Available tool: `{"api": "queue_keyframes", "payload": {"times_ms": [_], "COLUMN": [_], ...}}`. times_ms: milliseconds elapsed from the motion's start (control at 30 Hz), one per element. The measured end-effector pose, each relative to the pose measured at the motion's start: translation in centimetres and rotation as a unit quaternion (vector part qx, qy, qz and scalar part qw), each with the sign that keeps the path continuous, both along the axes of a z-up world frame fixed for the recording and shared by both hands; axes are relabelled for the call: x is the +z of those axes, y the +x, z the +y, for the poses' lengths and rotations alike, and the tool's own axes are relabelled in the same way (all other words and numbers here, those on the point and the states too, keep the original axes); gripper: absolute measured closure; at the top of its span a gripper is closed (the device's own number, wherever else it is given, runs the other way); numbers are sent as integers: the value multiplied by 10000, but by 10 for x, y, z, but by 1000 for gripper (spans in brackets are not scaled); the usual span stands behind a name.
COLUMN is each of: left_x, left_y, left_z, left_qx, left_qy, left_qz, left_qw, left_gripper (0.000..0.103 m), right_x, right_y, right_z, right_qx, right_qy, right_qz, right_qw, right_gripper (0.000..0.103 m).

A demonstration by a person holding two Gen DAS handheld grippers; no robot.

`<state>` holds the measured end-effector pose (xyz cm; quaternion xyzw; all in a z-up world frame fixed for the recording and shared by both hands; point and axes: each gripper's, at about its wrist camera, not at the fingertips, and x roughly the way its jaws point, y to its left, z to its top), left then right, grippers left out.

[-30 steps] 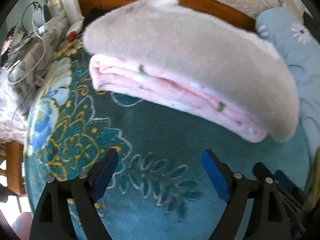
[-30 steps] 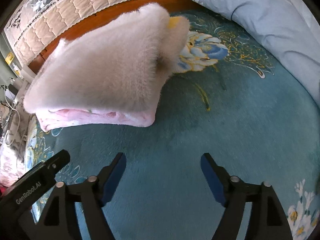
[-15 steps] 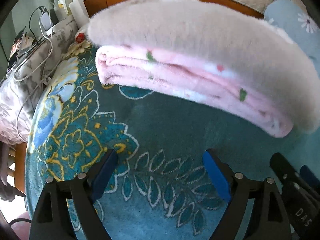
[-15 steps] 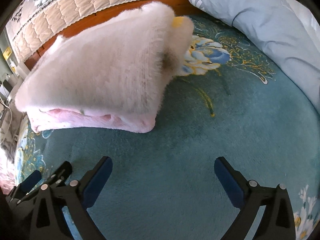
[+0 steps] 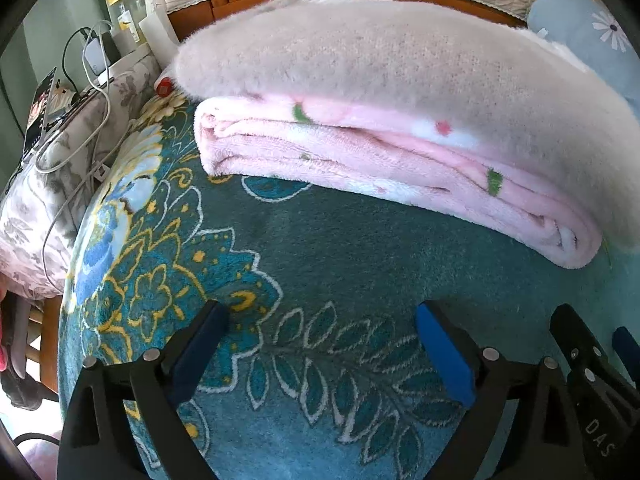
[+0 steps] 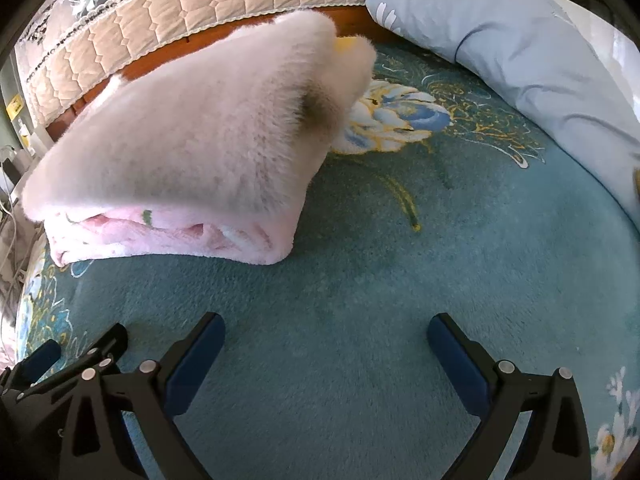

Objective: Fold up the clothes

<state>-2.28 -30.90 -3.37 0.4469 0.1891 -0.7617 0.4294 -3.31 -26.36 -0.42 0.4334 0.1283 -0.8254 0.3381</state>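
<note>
While the folded garment of grey-white fur with a pink fleece lining (image 5: 384,120) lay on the teal flowered plush blanket (image 5: 344,264) near the quilted beige headboard (image 6: 200,28), both grippers hung apart from it. The left gripper (image 5: 320,344) had its jaws spread, holding nothing; so did the right gripper (image 6: 326,356). Only the left view showed white cables (image 5: 76,128) past the blanket's edge. Only the right view showed the light-blue daisy pillow (image 6: 520,52) fully. Bare blanket lay between jaws and garment.
</note>
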Motion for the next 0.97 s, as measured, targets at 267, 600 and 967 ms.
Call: {"api": "queue_keyframes", "payload": {"times_ms": [267, 600, 967], "left_x": [-7, -10, -11], "left_y": [5, 10, 9], "left_z": [-6, -14, -15], "left_qx": [12, 72, 114], "left_qy": [11, 3, 31], "left_qz": [4, -3, -31], "left_qw": [10000, 10000, 9999], "left_gripper": [7, 7, 7], "right_x": [-1, -2, -2], "right_y": [2, 2, 2], "right_z": [1, 2, 2], "right_qx": [-34, -47, -45], "right_qy": [-87, -129, -141], "right_qz": [63, 79, 78], "right_qw": [9999, 9999, 9999], "right_gripper": [0, 0, 0]}}
